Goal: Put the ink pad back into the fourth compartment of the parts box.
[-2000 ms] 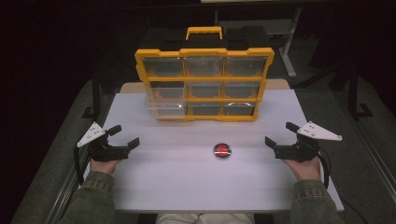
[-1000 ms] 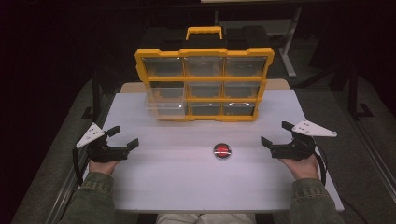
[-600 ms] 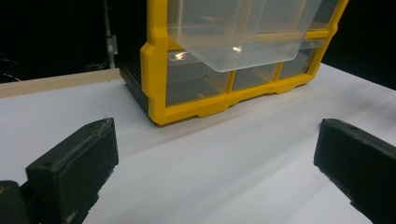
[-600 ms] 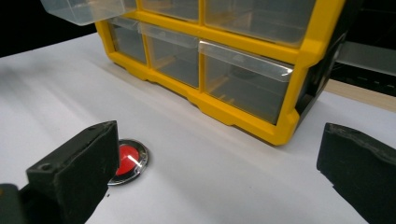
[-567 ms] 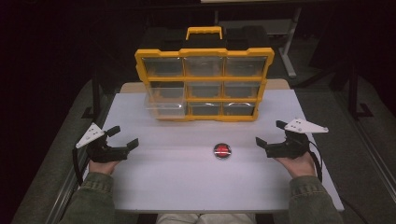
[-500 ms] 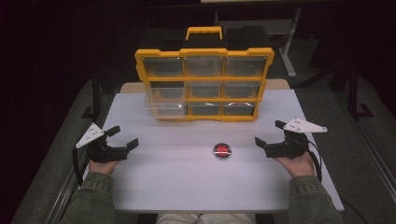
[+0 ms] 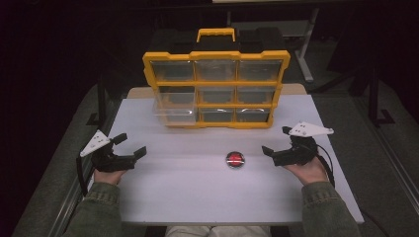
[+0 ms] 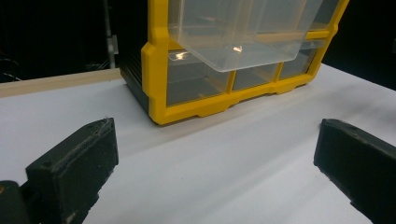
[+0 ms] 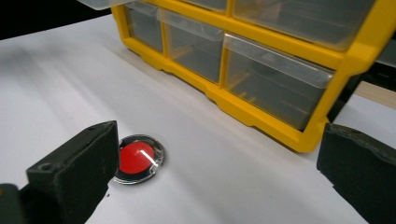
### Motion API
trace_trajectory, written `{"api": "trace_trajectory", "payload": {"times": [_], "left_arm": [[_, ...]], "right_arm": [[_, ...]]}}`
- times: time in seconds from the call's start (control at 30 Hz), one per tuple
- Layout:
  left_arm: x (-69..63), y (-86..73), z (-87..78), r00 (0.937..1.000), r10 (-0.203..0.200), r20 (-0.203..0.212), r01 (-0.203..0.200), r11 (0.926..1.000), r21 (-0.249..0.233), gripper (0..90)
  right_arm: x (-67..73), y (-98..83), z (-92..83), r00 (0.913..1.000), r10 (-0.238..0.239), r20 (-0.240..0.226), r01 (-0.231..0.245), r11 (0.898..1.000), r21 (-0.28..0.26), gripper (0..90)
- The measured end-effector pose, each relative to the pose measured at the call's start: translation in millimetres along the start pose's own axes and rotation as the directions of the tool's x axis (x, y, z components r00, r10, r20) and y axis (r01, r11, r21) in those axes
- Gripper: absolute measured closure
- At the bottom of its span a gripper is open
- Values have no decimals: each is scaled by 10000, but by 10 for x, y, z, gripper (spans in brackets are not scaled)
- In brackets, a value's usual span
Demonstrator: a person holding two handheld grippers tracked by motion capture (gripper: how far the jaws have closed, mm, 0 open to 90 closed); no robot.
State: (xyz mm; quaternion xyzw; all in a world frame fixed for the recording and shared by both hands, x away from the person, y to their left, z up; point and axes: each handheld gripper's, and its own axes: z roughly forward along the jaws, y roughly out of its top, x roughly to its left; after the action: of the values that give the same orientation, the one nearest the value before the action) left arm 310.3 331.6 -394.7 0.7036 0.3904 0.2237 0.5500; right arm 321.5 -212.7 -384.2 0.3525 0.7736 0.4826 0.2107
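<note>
While both hand-held tools rest low over the white table top [image 7: 197,197], the work in hand appears to be the pickup of the small round red disc with a shiny metal rim [image 7: 235,159], which lies flat on the table in front of the yellow-framed organiser of clear plastic drawers [image 7: 217,89]. The right gripper [image 7: 276,142] stands with its jaws spread wide and empty; in the right gripper view the disc [image 9: 139,159] lies just beside the left-hand finger [image 9: 74,179], slightly ahead of its tip and outside the gap between the fingers, not touching either. The left gripper [image 7: 132,144] is likewise wide open and holds nothing; from its fingers the disc lies well apart, across the table toward the other hand. The right gripper is therefore the nearer tool. Being round, the disc offers no long axis, so any approach angle should serve; the decisive relation is that the disc sits off to the side of the right fingers, toward the table centre, and must be brought between them. One clear drawer [image 8: 238,32] on the organiser's left column projects outward, above and ahead of the left fingers.
</note>
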Motion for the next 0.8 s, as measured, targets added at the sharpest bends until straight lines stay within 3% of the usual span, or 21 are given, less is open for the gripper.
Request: {"api": "trace_trajectory", "payload": {"times": [0.47, 0.8], "left_arm": [[3, 0, 0, 9999, -96, 65, 96, 9999, -46, 0], [0, -2, 0, 10000, -96, 26, 96, 9999, -50, 0]], "right_arm": [[80, 115, 177, 9985, -70, -549, 85, 9996, 277, 0], [166, 174, 325, 9929, -136, -1184, 208, 9980, 604, 0]]}}
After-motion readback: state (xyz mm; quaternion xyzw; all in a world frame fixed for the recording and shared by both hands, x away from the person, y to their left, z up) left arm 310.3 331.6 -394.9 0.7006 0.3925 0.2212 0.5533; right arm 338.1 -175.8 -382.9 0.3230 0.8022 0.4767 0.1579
